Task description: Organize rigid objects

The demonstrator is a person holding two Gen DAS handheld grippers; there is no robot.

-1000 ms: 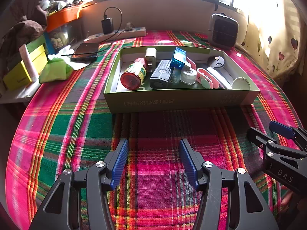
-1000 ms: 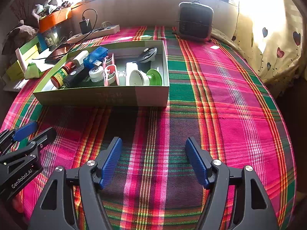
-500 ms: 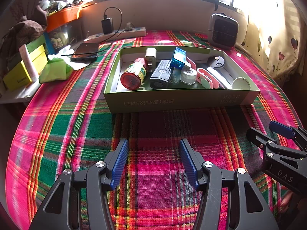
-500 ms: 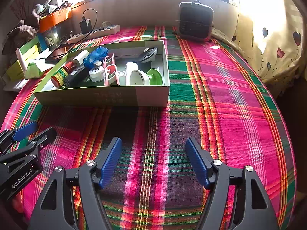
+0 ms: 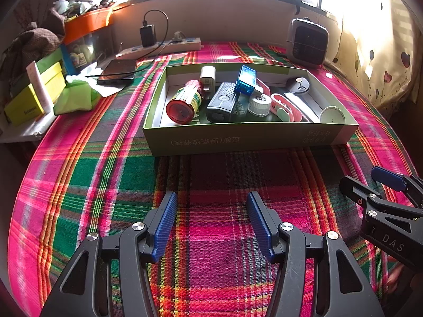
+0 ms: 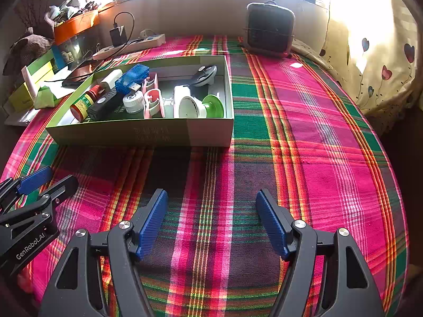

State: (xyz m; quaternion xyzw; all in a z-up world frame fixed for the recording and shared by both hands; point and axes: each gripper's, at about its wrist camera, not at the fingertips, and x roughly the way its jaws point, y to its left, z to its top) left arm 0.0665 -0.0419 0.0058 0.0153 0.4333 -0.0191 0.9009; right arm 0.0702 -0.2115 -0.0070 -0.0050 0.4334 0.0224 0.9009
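Ahead, the green box [image 5: 248, 138] sits on the plaid cloth [image 6: 304, 137], filled with a red-capped bottle [image 5: 183, 101], blue case [image 5: 246, 80] and other small items. Both the left tongs [image 5: 210, 222] and right tongs [image 6: 211, 222] are spread wide and empty, over bare cloth short of the box's near wall.

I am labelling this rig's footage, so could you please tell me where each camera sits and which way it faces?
Left wrist: on the left gripper, facing forward over the plaid cloth to the green box; its open fingers and the right gripper at right show.
Right wrist: on the right gripper, facing the same way; its open fingers and the left gripper at left show.
Shared: box, red-capped bottle, fan heater, power strip.
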